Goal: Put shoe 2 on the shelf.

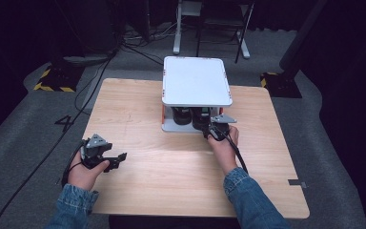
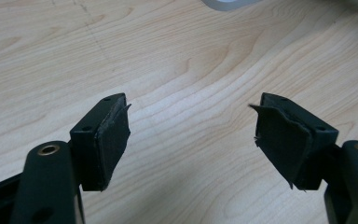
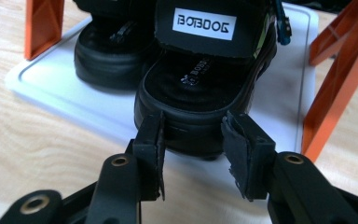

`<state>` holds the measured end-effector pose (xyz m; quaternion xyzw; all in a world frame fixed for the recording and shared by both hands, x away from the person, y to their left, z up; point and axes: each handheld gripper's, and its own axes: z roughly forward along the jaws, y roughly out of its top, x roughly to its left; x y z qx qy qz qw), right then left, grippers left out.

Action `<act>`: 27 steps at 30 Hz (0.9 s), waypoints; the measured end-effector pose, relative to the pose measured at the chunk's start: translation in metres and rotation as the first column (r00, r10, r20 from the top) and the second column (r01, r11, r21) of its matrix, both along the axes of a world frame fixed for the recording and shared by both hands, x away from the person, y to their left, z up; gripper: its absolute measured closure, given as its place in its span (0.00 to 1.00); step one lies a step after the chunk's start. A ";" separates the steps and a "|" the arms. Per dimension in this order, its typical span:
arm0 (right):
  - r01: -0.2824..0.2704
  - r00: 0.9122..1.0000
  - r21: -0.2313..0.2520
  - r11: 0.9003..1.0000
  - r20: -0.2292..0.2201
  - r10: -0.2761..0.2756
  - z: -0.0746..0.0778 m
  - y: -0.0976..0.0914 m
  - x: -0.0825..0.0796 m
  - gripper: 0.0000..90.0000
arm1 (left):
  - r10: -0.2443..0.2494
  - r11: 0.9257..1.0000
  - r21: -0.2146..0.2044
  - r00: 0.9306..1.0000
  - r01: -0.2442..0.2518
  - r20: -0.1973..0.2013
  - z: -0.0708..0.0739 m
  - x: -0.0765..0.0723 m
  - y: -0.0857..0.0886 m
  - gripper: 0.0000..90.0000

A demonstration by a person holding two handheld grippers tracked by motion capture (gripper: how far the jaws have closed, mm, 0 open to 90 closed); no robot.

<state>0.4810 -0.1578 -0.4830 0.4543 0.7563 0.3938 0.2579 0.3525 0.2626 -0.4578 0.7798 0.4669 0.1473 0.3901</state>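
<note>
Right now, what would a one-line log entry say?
right gripper: jaws around heel of black sandal, contact unclear | left gripper: open over table | sandal on shelf

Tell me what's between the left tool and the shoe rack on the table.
Nothing: bare wooden table lies between the left tool and the shoe rack in the high view. The left gripper view also shows bare wood ahead.
</note>
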 end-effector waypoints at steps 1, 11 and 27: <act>0.001 1.000 -0.006 1.000 0.004 -0.001 0.000 0.000 0.003 0.66 | 0.002 1.000 0.007 1.000 -0.002 0.002 0.000 -0.002 0.003 0.29; 0.022 1.000 0.026 0.999 0.020 -0.023 -0.003 0.010 0.015 0.63 | 0.051 0.999 0.008 0.999 -0.051 -0.006 -0.002 -0.018 0.018 0.29; -0.042 0.999 0.087 0.995 0.018 0.041 0.020 -0.004 -0.011 0.44 | 0.032 0.999 0.003 0.999 -0.032 -0.007 -0.001 -0.013 0.014 0.29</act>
